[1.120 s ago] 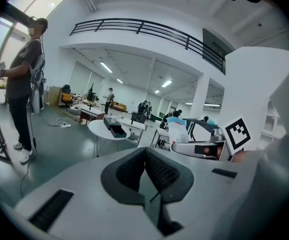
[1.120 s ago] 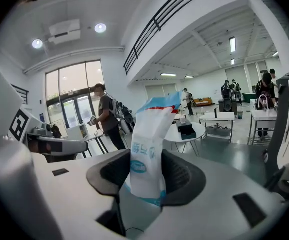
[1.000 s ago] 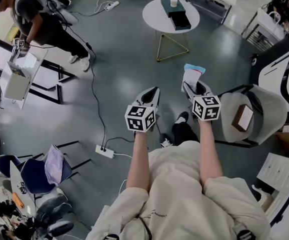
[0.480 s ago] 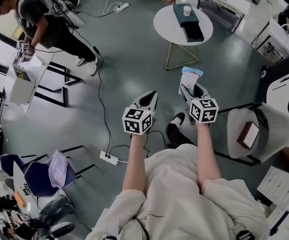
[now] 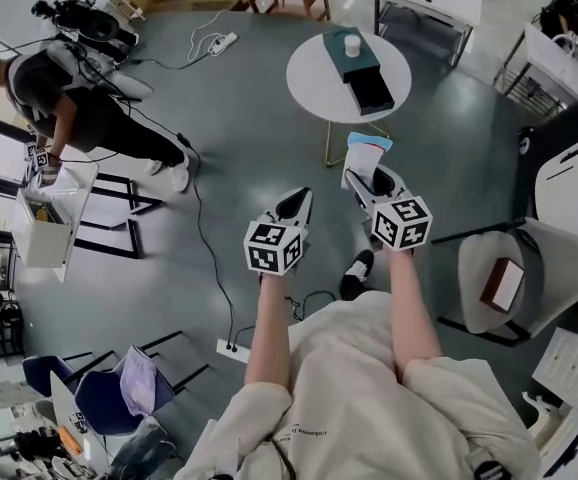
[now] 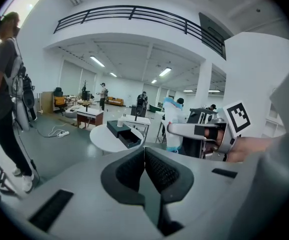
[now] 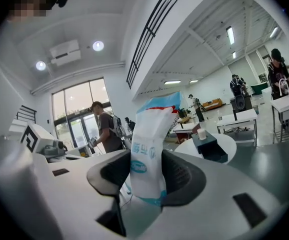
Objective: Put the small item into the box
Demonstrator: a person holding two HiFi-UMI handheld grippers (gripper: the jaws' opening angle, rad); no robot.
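Packet (image 7: pixel 147 149) stands upright in the right gripper (image 5: pixel 366 180), clamped low down between the 2 pads (image 7: pixel 183 176). It is a soft white pouch with blue print on its face, a light-blue band at the bottom and a blue-and-red top edge. It hangs over the grey floor (image 5: pixel 229 148), near the round table (image 5: pixel 309 68). A dark box (image 5: pixel 364 68) lies across the tabletop, drawer out toward the near edge, 1 white cup (image 5: pixel 351 44) on its far end. Left gripper (image 5: pixel 295 204) has its jaws together, empty.
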